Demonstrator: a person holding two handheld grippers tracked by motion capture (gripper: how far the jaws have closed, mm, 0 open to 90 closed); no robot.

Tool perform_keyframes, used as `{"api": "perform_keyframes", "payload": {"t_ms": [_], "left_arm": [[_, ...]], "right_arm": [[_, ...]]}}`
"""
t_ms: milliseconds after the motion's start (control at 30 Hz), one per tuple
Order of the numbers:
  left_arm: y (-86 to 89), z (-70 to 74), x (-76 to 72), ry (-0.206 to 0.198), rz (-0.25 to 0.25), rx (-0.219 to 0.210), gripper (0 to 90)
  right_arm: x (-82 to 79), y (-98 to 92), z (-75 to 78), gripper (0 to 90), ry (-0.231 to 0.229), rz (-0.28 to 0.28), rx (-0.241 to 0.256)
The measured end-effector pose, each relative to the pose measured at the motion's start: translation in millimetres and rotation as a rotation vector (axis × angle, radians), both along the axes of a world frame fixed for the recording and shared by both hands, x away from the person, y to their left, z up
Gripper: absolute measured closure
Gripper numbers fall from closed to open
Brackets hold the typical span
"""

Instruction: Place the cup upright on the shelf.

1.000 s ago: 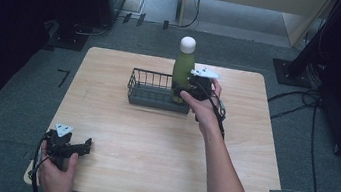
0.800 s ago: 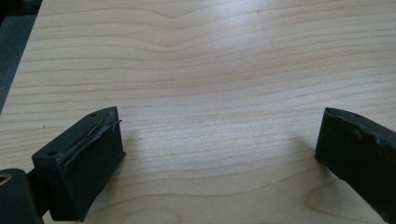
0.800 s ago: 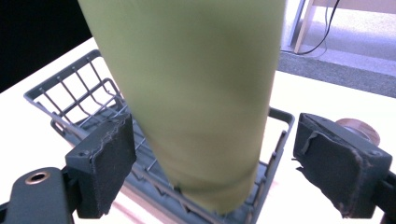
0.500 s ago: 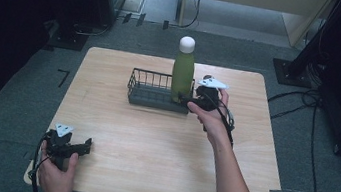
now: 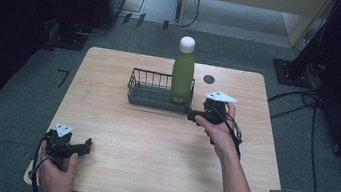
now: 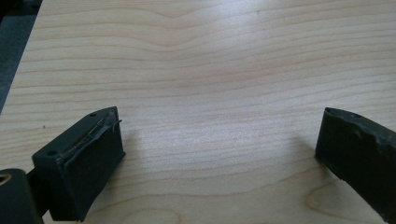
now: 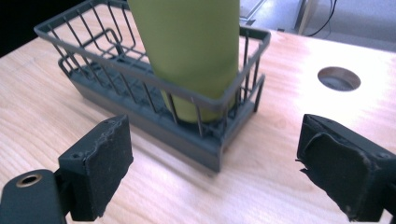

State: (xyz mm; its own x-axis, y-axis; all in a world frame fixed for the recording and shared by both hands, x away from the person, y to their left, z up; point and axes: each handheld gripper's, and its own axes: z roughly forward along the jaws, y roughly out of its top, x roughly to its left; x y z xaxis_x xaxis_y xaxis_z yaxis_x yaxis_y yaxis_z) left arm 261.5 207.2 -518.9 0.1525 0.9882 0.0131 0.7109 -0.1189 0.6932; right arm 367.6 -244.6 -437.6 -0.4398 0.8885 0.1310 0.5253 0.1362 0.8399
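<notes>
My right gripper (image 7: 212, 177) is wide open, holding nothing, so I should pull it straight back without bumping the tall green bottle (image 7: 191, 56) in the grey wire basket (image 7: 107, 70) in the middle of the frame

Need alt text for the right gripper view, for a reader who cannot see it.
A green bottle stands upright at the near end of a dark wire basket on a wooden table. The right gripper faces it with its black jaws wide open, holding nothing.

No words, no numbers, no signs to read. Green bottle (image 5: 182, 75) plain, no label. Basket (image 5: 151, 95) plain too.
</notes>
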Motion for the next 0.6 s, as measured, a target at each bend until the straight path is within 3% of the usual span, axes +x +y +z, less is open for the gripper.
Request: {"api": "perform_keyframes", "payload": {"t_ms": [600], "left_arm": [[-0.1, -0.1, 0.0, -0.001, 0.0, -0.001, 1.2]], "right_arm": [[-29.3, -42.6, -28.0, 9.1, 0.048, -0.061, -0.051]]}}
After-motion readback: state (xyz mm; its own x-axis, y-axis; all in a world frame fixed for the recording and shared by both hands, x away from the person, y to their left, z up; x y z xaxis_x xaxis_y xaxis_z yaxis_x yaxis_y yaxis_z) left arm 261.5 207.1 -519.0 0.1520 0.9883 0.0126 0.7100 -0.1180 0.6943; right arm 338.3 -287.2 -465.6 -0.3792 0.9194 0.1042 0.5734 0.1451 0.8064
